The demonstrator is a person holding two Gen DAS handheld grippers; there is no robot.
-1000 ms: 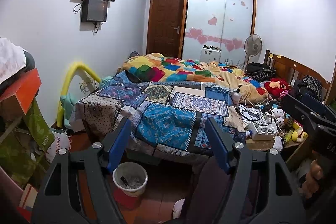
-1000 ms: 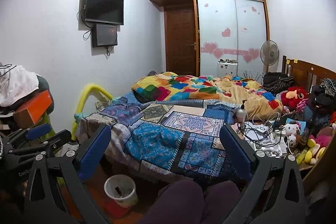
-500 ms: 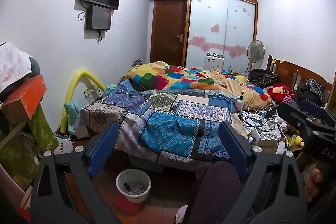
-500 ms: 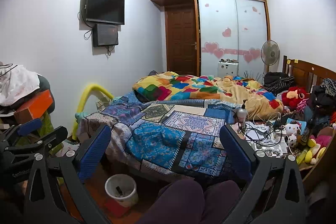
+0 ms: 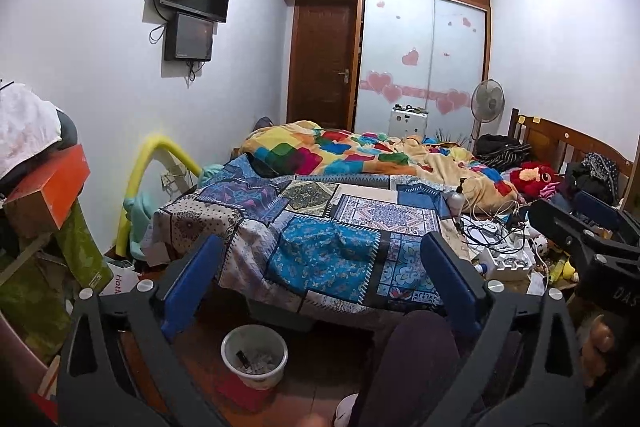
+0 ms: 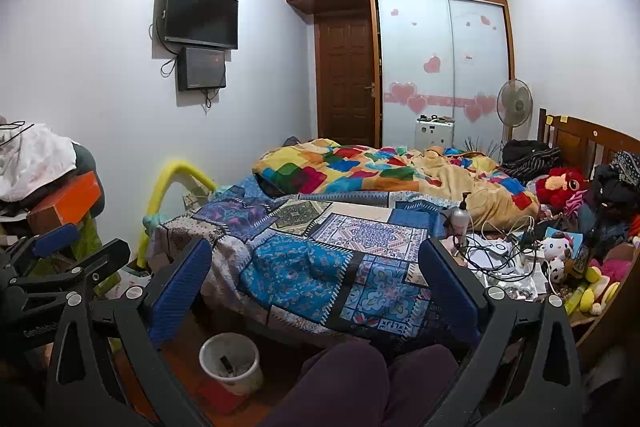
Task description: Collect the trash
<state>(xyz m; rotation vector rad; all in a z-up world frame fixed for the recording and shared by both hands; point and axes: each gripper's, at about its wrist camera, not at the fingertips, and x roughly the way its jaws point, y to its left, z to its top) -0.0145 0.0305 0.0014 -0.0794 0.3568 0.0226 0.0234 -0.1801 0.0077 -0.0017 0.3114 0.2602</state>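
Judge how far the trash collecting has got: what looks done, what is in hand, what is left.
Done: the bin on the floor by the bed already holds some scraps. In hand: nothing; the left gripper, whose jaws have just been opening, and the right gripper are both open and empty. Left: the clutter of cables and papers on the bed's right side; which bits are trash I cannot tell.

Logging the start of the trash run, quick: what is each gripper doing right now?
Left gripper: open, nothing between its fingers; the jaws have just been opening wider.
Right gripper: open, holding nothing.
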